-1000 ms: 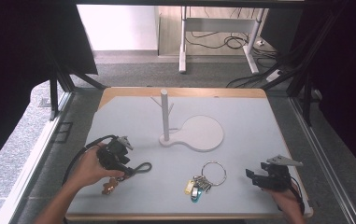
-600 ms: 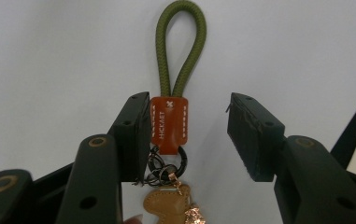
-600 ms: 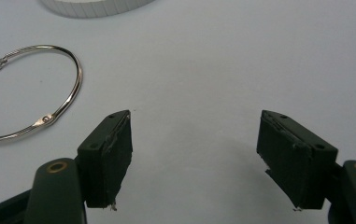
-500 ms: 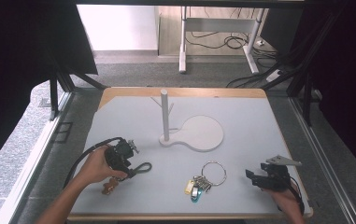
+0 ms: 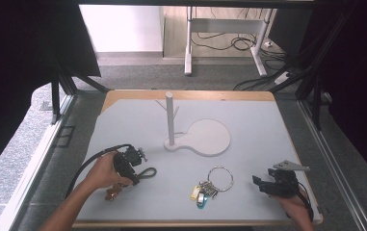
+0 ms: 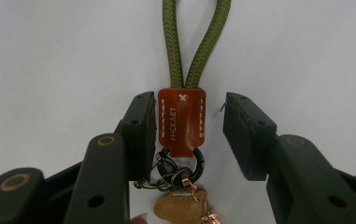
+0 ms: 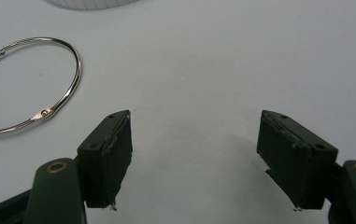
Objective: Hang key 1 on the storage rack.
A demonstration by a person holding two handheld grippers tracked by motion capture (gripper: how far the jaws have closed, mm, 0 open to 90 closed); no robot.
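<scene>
Bench (image 5: 268,125) first: big pale grey top with a wood edge, and a white stand (image 5: 198,137) sitting mid-bench, an upright post with small pegs on a round flat base. Left tool (image 6: 188,128) is down at the near-left, jaws apart around a brown leather tab (image 6: 181,122). One pad looks like it's touching the tab's side, the other has a clear gap, so nothing's actually clamped. Right tool (image 7: 194,158) sits near the right corner, jaws wide open over bare bench, holding nothing. Green rope loop (image 6: 195,42) runs out of the tab and away from the left tool, lying flat. Between the two tools there's a big metal ring (image 5: 220,178) with a bunch of keys (image 5: 203,192) on it. Behind the tab, some small dark clips and a tan leather charm (image 6: 178,207), kinda blurry tbh.
</scene>
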